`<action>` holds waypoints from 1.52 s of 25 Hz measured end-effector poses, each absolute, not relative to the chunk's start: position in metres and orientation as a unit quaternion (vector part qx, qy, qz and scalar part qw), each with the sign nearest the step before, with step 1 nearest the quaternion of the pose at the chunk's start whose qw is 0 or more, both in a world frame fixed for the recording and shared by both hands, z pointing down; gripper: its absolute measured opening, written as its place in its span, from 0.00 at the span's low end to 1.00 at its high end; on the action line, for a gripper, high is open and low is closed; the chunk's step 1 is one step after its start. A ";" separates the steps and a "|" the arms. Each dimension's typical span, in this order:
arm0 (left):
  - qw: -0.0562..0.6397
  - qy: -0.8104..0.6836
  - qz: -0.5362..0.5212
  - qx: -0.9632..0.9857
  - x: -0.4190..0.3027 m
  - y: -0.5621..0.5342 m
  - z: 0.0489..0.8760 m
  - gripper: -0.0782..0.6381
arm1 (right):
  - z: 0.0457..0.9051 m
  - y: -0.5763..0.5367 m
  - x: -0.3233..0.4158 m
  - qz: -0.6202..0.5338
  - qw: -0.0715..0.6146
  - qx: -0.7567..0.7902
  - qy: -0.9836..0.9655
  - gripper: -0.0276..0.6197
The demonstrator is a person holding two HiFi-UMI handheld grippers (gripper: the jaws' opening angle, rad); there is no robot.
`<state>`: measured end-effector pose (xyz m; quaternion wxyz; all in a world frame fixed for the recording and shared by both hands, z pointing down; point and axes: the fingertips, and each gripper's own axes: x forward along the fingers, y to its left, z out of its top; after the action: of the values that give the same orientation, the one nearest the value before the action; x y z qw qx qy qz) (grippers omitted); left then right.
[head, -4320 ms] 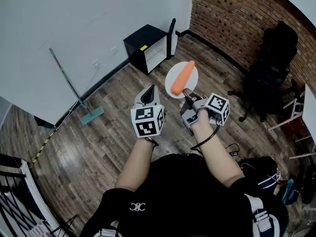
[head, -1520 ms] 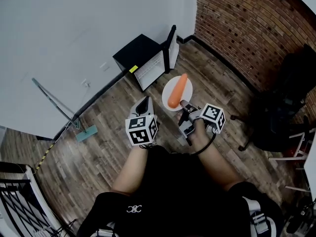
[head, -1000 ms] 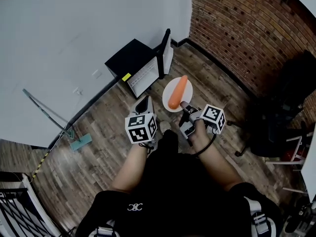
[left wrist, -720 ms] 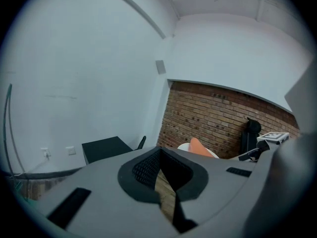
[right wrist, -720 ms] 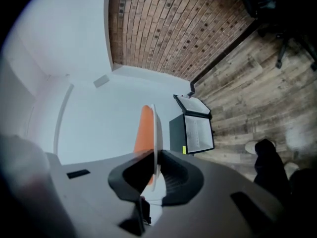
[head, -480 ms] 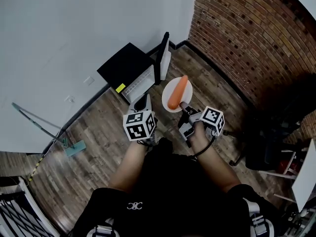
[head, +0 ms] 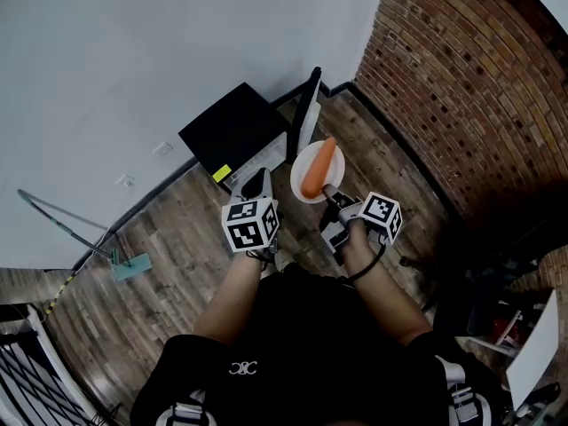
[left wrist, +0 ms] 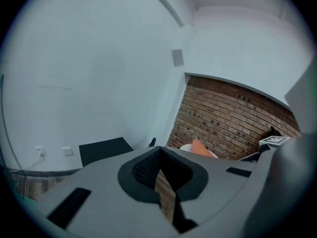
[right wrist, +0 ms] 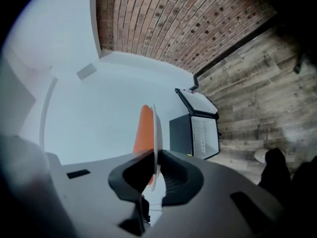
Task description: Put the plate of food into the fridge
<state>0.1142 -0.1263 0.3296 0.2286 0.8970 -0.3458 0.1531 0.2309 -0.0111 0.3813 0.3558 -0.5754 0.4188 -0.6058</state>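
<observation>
Right gripper [head: 330,190] [right wrist: 153,168] pinches near rim of white plate [head: 336,169] [right wrist: 155,128], held in air over wooden floor [head: 169,273], near black mini fridge [head: 232,130] [right wrist: 181,133]. Carrot [head: 318,167] [right wrist: 144,128] lies on plate. Plate shows edge-on in right gripper view, carrot partly behind jaw. Fridge door [head: 307,114] [right wrist: 198,101] stands open; interior mostly hidden in head view behind left gripper [head: 257,183] [left wrist: 161,170], wire shelves faint in right gripper view. Left gripper jaws pressed together, nothing between. Mop [head: 84,233] leans on white wall, handle cut off by frame edge.

carrot [head: 320,166] on plate [head: 336,172], fridge [head: 231,131] beyond
</observation>
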 end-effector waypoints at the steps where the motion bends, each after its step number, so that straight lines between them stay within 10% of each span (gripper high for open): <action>1: 0.230 -0.348 0.151 0.896 0.116 -0.134 0.330 0.11 | 0.381 -0.019 0.234 -0.605 0.354 -0.575 0.422 0.10; 22: 0.296 -0.562 0.131 0.762 0.069 -0.151 0.379 0.11 | 0.424 -0.125 0.238 -0.689 0.156 -0.458 0.540 0.10; 38: 0.328 -0.628 0.116 0.697 0.002 -0.148 0.551 0.11 | 0.633 -0.129 0.175 -0.732 0.027 -0.361 0.577 0.10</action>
<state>0.0025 -0.1479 0.5513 0.3276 0.6966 -0.6278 0.1155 0.1748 -0.1292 0.6335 0.0270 -0.3614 0.5771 -0.7318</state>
